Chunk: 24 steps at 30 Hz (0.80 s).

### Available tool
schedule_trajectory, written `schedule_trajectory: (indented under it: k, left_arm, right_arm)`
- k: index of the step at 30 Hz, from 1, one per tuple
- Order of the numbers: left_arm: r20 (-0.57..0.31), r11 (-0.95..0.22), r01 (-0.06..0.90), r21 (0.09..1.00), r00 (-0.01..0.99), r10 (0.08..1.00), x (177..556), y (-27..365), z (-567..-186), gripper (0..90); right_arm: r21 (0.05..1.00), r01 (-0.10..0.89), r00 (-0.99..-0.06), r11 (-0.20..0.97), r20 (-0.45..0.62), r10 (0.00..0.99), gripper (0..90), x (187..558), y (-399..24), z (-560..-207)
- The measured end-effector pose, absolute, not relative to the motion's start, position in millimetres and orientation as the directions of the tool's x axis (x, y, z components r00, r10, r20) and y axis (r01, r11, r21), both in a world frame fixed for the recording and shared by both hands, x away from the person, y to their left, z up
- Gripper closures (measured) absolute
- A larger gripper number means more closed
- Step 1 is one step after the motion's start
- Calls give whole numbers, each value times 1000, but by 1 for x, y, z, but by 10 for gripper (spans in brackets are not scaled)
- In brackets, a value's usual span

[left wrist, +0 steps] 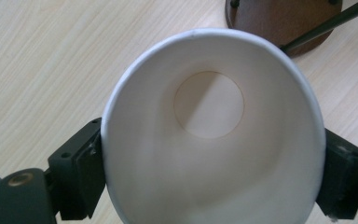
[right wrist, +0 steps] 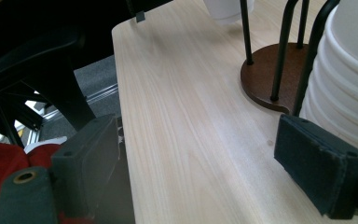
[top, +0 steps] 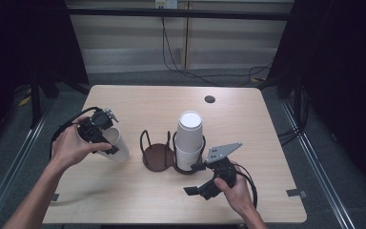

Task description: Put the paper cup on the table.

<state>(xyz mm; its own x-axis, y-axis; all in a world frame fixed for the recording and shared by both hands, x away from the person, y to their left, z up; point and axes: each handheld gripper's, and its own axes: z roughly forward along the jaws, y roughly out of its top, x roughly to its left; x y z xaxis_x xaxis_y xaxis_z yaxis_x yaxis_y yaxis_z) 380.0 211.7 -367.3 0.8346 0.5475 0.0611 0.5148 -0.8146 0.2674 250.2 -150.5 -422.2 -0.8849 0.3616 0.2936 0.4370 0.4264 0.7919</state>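
Wooden table (top: pixel 138 191): paper cup (left wrist: pixel 209 135) clamped between left gripper (left wrist: pixel 209 186) jaws; right gripper (right wrist: pixel 214 158) jaws apart.

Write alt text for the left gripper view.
A white paper cup is clamped between two black gripper jaws, its open mouth facing the camera and its round base visible inside. Behind it lie a pale wooden table and the dark brown round base of a wire cup holder.

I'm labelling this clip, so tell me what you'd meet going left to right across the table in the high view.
Left gripper holding a single paper cup → empty ring of the dark cup holder → stack of paper cups in its other ring → right gripper, jaws open.
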Motion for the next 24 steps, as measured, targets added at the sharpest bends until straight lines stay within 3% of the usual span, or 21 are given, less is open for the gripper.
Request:
schedule_trajectory:
  k: [24]
  left_arm:
    - [99,-805,569,166,803,588,409,193,-396,97]
  right_arm:
    - [785,441,-879,435,280,386,146,250,-148,-423]
